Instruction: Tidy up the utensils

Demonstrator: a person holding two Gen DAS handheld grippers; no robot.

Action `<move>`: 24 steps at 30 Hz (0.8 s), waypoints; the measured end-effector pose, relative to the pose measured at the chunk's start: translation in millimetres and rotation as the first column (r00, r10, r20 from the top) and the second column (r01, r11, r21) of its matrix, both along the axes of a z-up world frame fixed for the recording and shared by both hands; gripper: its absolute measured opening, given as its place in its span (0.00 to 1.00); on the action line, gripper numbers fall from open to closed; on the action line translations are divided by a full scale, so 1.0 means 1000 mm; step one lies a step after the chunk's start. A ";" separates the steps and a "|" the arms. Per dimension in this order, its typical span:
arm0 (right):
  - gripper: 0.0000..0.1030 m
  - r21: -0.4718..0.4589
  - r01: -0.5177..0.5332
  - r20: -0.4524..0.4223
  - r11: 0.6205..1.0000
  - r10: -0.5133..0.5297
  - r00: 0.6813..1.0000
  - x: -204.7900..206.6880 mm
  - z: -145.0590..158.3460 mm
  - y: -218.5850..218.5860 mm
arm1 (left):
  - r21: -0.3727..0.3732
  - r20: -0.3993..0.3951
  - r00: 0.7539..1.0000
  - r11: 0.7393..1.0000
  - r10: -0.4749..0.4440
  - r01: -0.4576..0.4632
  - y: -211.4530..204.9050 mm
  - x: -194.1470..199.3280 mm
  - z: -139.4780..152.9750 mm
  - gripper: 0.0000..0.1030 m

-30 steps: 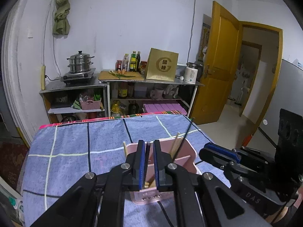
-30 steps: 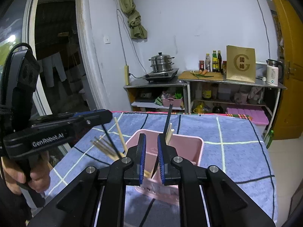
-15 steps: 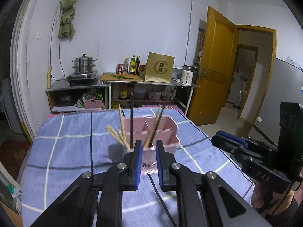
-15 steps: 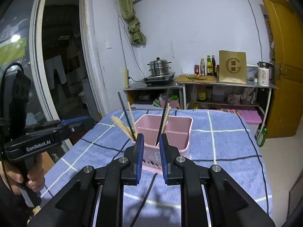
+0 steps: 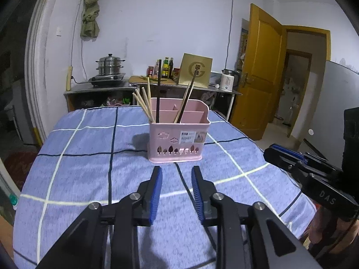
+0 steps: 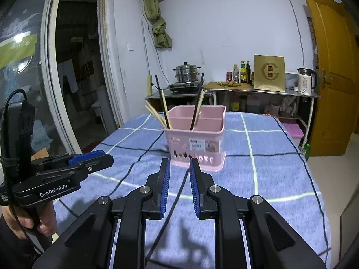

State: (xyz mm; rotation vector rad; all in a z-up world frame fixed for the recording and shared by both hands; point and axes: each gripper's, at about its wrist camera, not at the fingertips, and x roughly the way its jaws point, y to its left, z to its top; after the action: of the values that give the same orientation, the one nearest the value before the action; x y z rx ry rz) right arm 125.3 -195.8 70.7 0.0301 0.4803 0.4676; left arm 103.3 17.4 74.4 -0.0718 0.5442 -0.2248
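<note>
Both grippers, left (image 5: 175, 173) and right (image 6: 178, 165), have just been opening, empty. Only the right view shows a hand (image 6: 24, 220); chopsticks (image 5: 145, 103) hide their tips inside the pink holder (image 5: 179, 139).

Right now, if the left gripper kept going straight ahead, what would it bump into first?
Probably the pink utensil basket, which stands straight ahead of the left gripper. Only bare blue checked cloth lies between; since it tilts downward, it might touch cloth first.

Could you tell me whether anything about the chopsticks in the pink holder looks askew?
Mildly. In the pink holder, the pale chopsticks fan out leftward over the rim, and dark chopsticks stand mixed among them rather than sorted. Nothing is spilled or visibly damaged.
</note>
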 end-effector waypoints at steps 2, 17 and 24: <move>0.18 -0.005 0.003 -0.001 1.000 -0.003 1.000 -0.007 -0.005 0.001 | 0.005 0.008 1.000 1.000 0.007 -0.007 -0.001 -0.010 -0.005 0.36; 0.18 -0.027 0.016 -0.018 1.000 -0.017 1.000 -0.039 -0.032 0.003 | 0.016 -0.001 1.000 1.000 0.025 -0.025 -0.008 -0.050 -0.034 0.37; 0.19 -0.029 0.023 -0.015 0.999 -0.023 1.000 -0.043 -0.034 0.003 | 0.022 -0.008 1.000 0.999 0.030 -0.030 -0.009 -0.050 -0.039 0.37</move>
State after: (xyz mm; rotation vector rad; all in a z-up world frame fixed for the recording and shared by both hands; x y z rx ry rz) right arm 82.6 -192.4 37.0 0.0114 0.5010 0.4380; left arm 53.1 8.4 35.8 -0.0593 0.5538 -0.1894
